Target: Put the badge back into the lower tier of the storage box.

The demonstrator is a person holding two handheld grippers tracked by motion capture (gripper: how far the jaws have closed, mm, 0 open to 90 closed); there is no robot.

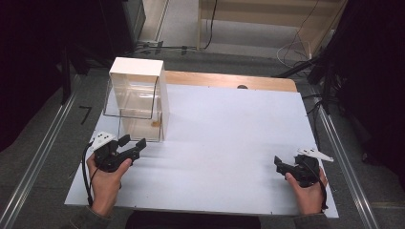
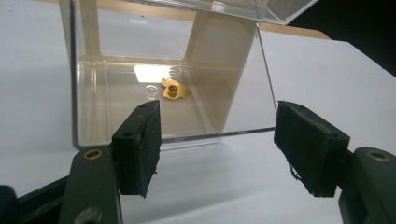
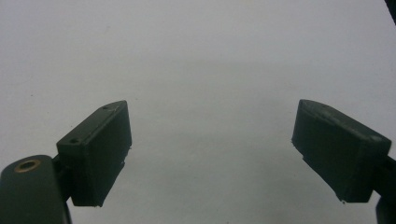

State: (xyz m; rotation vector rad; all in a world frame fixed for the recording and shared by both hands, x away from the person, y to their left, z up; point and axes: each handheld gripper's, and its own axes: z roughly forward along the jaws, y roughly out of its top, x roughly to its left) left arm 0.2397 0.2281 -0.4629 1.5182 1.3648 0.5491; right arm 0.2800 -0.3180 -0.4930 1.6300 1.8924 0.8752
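Note:
A clear plastic box [image 1: 138,102] with a white top and a white right wall stands at the table's left. On its floor lies a small yellow piece [image 2: 173,89], also visible from above as a small yellow piece [image 1: 155,123]. My left gripper [image 1: 133,142] is open just in front of the clear box [image 2: 163,70], jaws wide apart with nothing between them; its open mouth [image 2: 217,144] faces the box's front. My right gripper [image 1: 279,163] rests open at the table's front right, its jaws [image 3: 210,154] spread over bare white tabletop.
The white tabletop [image 1: 224,133] spans the middle between the grippers. A wooden strip [image 1: 229,80] runs along the far edge. Metal rails [image 1: 43,152] flank the table, and cables [image 1: 296,47] lie on the floor behind.

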